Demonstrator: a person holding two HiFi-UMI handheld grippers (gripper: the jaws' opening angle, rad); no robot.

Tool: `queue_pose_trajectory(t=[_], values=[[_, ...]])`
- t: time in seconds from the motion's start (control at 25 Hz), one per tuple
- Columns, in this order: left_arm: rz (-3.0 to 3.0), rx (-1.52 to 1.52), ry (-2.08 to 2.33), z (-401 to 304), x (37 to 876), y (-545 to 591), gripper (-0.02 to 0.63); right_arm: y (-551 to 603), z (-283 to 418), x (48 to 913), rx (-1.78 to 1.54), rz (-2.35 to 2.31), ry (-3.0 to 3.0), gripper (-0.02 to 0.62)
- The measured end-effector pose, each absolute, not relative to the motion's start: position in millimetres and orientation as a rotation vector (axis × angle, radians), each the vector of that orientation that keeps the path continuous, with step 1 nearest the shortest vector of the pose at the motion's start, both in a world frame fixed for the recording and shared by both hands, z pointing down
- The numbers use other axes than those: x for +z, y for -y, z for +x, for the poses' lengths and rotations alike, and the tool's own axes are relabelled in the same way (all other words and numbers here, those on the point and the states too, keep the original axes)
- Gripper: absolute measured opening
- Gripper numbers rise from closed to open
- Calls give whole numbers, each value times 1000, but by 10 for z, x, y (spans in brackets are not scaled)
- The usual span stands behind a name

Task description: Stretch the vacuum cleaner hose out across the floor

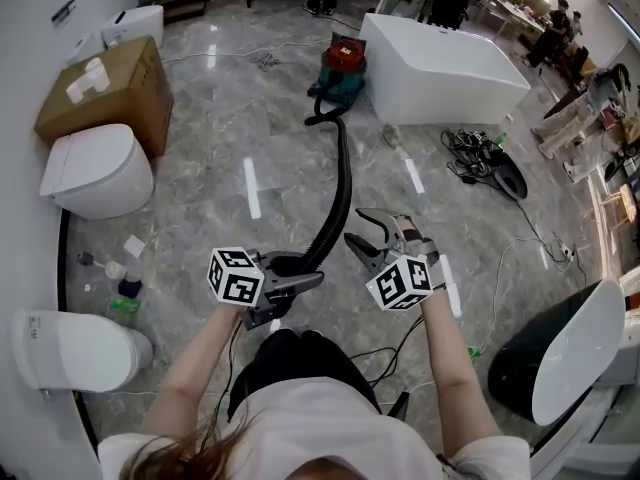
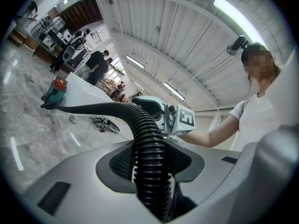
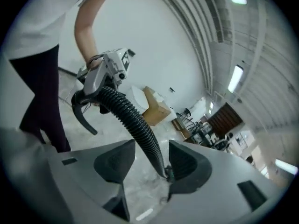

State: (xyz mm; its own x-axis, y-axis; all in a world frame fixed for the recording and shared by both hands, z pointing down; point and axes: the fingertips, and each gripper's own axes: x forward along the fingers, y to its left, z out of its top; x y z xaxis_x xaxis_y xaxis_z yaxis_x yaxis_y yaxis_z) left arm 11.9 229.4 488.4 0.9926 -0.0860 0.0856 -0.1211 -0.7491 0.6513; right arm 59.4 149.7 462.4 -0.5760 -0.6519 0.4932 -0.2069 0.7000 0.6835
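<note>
A red and teal vacuum cleaner [image 1: 340, 66] stands far across the marble floor. Its black ribbed hose [image 1: 338, 193] runs from it toward me. My left gripper [image 1: 300, 276] is shut on the hose's near end. In the left gripper view the hose [image 2: 148, 157] is pinched between the pads of the left gripper [image 2: 149, 169] and curves away to the vacuum cleaner [image 2: 55, 89]. My right gripper [image 1: 362, 230] hovers just right of the hose, jaws apart. In the right gripper view the hose [image 3: 135, 122] shows through the gap of the right gripper [image 3: 149, 161], untouched by the pads.
Two white toilets [image 1: 95, 171] [image 1: 75, 350] and a cardboard box [image 1: 105, 90] line the left wall, with small bottles [image 1: 125, 290] between. A white bathtub [image 1: 440, 68] stands behind the vacuum, a cable tangle [image 1: 478, 153] beside it. A black-and-white fixture [image 1: 565, 363] sits at right.
</note>
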Motion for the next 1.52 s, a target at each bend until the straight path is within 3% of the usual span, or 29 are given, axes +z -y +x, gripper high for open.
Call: queue_pose_trajectory(t=[0.32, 1.24, 1.52], values=[[2439, 107, 93, 118, 4819, -2285, 178, -1417, 311, 4838, -1016, 299, 1882, 212], [2632, 344, 274, 254, 4869, -2167, 179, -1372, 484, 4935, -945, 474, 1915, 190], [2675, 135, 502, 6, 4504, -1872, 181, -1258, 643, 5002, -841, 552, 1945, 191]])
